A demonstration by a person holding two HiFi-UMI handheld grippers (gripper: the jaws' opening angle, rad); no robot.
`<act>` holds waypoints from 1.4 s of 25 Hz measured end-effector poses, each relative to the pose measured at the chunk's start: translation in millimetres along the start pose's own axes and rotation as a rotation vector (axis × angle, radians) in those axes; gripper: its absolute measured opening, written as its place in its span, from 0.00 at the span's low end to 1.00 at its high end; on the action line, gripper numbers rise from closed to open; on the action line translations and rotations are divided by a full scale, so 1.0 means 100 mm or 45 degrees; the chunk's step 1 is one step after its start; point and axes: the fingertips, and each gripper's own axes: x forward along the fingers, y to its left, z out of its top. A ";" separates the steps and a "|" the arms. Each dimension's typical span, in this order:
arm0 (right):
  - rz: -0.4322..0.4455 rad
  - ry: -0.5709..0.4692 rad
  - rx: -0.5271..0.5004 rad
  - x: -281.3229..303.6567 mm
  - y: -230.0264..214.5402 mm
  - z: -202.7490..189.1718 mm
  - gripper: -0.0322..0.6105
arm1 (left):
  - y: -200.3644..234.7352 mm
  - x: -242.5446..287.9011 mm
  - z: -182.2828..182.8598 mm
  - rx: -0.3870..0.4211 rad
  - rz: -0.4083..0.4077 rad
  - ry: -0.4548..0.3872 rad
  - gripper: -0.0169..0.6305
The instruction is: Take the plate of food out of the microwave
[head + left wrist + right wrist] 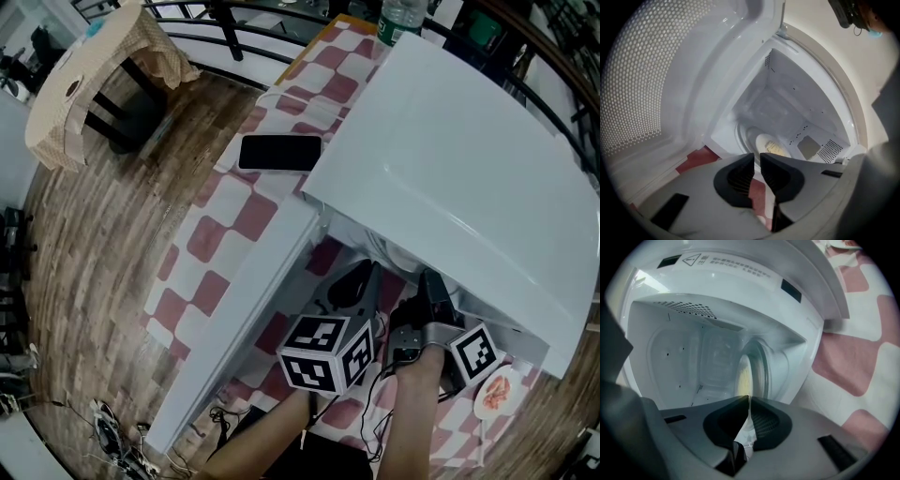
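Observation:
The white microwave [450, 178] stands on a red-and-white checked cloth with its door [244, 319] swung open to the left. Inside, a pale plate [771, 146] with yellowish food rests on the glass turntable. My right gripper [749, 401] reaches into the cavity, and its jaws are closed on the near rim of the plate [744, 376], which shows edge-on. My left gripper [757, 161] hovers at the opening, short of the plate, with a narrow gap between its jaws and nothing in it. In the head view both grippers, left [367, 277] and right [433, 281], point under the microwave's top.
A black phone [279, 152] lies on the cloth left of the microwave. A small plate with reddish food [497, 392] sits at the table's near right. A bottle [403, 19] stands behind the microwave. A cloth-covered round table [94, 66] stands on the wooden floor, far left.

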 end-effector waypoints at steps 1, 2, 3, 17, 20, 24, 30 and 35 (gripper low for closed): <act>0.001 -0.004 0.005 0.00 -0.01 0.00 0.07 | -0.01 0.00 -0.01 0.001 -0.003 0.002 0.13; 0.000 -0.007 0.007 -0.01 -0.01 0.01 0.07 | -0.01 0.00 -0.01 0.002 -0.004 0.005 0.13; -0.002 -0.008 0.007 -0.01 -0.01 0.01 0.07 | -0.01 -0.01 -0.02 0.001 -0.005 0.006 0.13; -0.019 0.007 -0.023 -0.20 -0.07 -0.01 0.07 | -0.12 -0.09 -0.07 -0.049 -0.033 0.008 0.13; -0.013 0.013 -0.027 -0.23 -0.08 -0.01 0.07 | -0.15 -0.10 -0.11 -0.080 -0.050 0.009 0.19; -0.004 0.027 -0.039 -0.28 -0.07 -0.01 0.07 | -0.17 -0.10 -0.13 -0.117 -0.064 0.007 0.22; 0.000 0.049 -0.038 -0.41 -0.10 -0.01 0.07 | -0.21 -0.07 -0.14 -0.159 -0.079 0.005 0.25; 0.034 0.059 -0.007 -0.53 -0.14 -0.03 0.07 | -0.22 -0.04 -0.20 -0.195 -0.078 0.027 0.28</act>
